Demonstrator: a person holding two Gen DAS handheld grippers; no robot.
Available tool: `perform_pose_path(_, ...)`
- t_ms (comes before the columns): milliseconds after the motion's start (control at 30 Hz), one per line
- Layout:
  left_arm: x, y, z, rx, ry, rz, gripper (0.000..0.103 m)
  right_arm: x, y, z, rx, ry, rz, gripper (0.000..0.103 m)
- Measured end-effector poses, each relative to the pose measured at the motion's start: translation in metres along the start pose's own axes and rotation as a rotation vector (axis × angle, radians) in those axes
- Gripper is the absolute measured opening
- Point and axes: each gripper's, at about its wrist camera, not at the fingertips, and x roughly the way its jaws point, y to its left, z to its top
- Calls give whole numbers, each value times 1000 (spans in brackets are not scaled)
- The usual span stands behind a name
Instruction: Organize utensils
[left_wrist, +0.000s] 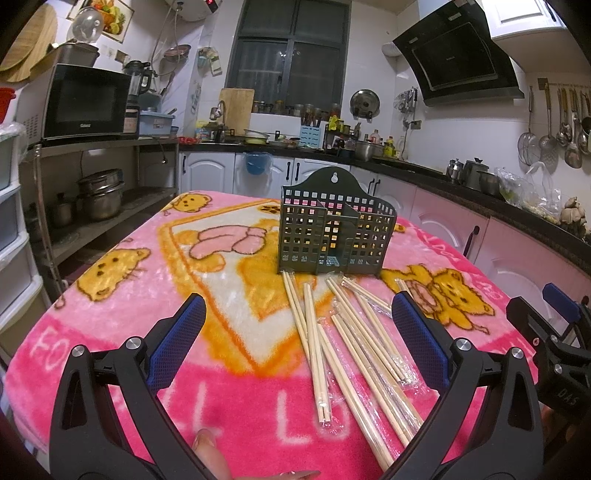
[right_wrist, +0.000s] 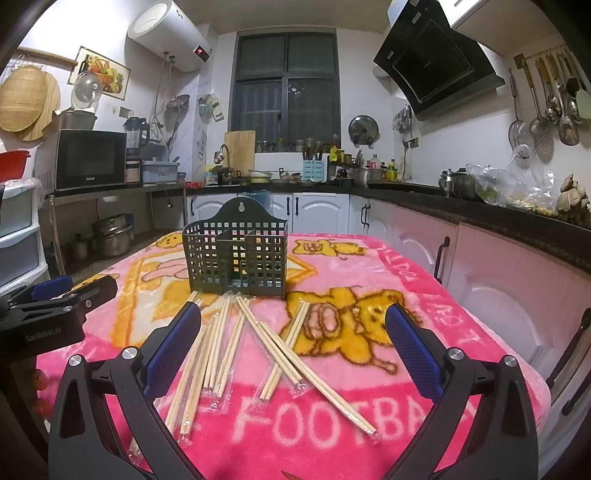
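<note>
Both views are taken from low over the pink blanket-covered surface (left_wrist: 122, 314), facing the kitchen window. The dark perforated plastic utensil holder (left_wrist: 334, 229) (right_wrist: 236, 254) is shared, seen near, from left and right.

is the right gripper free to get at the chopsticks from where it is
Probably yes: the right gripper is open and empty, and the chopsticks lie loose on the blanket just ahead, nothing between.

A pink cartoon blanket (left_wrist: 110, 332) covers the table; microwave (right_wrist: 90, 158), window (right_wrist: 286, 81) and range hood (right_wrist: 436, 59) stand behind.

Dark green gridded holder (right_wrist: 236, 254); pale chopsticks (right_wrist: 218, 350); pink bear-print blanket (right_wrist: 424, 295).
</note>
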Motion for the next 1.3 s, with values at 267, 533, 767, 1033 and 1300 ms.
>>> perform_pose_path(267, -2, -3, 0, -1, 1, 1, 93, -1, 0, 0, 0, 2, 1, 97)
perform_pose_path(533, 2, 0, -7, -21, 7, 8, 93, 4, 1, 1, -10, 9, 16, 97)
perform_pose_path(767, 8, 19, 2, -71, 7, 38, 93, 19, 3, 6, -36, 48, 45, 97)
perform_pose_path(1033, 21, 34, 16, -96, 61, 26, 93, 40, 8, 13, -79, 107, 109, 97)
perform_pose_path(1300, 43, 27, 30, -69, 124, -38, 93, 62, 7, 25, -92, 171, 171, 97)
